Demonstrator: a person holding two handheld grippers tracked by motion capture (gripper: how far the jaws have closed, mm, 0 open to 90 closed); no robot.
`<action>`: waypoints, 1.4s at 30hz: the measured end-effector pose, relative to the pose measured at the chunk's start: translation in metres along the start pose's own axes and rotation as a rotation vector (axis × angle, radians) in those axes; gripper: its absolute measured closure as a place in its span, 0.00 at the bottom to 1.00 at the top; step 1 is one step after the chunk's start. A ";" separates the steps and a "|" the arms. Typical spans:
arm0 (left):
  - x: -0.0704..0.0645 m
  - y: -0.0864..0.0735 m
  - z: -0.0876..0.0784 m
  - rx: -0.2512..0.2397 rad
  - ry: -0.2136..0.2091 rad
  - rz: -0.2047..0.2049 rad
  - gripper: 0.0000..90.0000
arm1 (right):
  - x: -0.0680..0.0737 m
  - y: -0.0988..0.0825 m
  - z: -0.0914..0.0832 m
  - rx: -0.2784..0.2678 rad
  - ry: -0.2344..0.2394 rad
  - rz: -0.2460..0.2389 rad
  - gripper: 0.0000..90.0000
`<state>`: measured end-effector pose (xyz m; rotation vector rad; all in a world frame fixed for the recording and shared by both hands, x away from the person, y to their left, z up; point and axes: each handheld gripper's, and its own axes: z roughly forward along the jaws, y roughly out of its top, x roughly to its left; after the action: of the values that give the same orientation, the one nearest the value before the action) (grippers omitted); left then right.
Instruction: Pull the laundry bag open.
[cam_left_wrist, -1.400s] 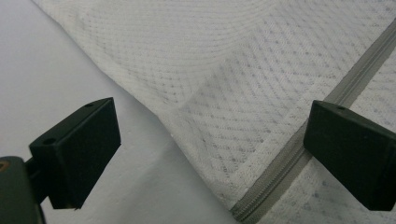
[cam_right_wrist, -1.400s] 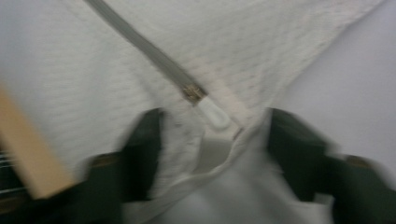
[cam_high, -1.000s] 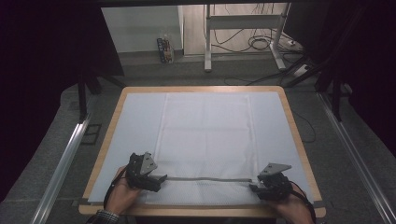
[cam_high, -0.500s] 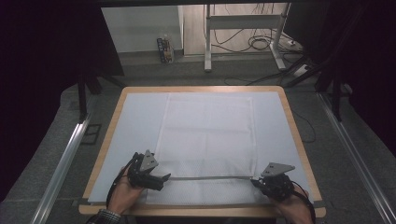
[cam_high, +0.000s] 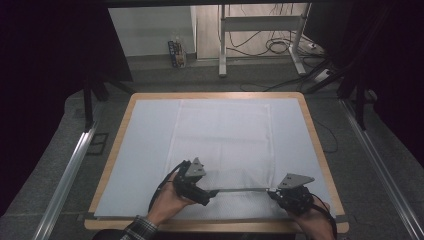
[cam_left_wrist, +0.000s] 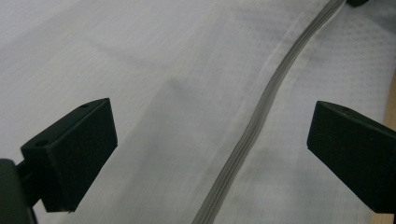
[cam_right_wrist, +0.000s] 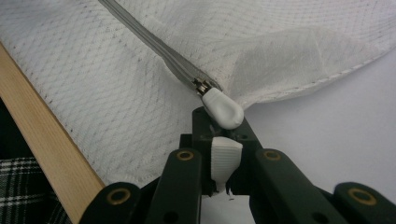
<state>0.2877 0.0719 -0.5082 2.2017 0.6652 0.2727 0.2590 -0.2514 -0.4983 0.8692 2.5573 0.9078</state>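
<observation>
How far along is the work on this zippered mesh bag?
Done: the right gripper is shut on the white zipper pull at the bag's right end. In hand: the left gripper hangs open over the grey zipper. Left, probably: gripping beside the zipper and sliding the pull.

Right tool (cam_right_wrist: 219, 135) clamping white zipper pull (cam_right_wrist: 223, 108), mesh bag (cam_right_wrist: 116, 93)

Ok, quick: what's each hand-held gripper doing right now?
Left hand-held gripper: open, holding nothing, above the zipper.
Right hand-held gripper: closed on the zipper pull.
</observation>
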 end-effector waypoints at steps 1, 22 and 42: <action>-0.002 0.005 0.005 -0.005 -0.010 0.005 0.02 | 0.000 0.000 0.000 -0.001 0.002 0.002 0.93; -0.030 0.074 0.062 -0.061 -0.114 0.086 0.02 | -0.005 0.000 -0.001 -0.007 0.052 0.030 0.92; -0.053 0.101 0.094 -0.057 -0.121 0.150 0.02 | -0.006 0.000 -0.003 -0.016 0.065 0.032 0.91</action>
<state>0.3186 -0.0719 -0.4927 2.1965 0.4224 0.2303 0.2625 -0.2562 -0.4955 0.8920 2.5941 0.9795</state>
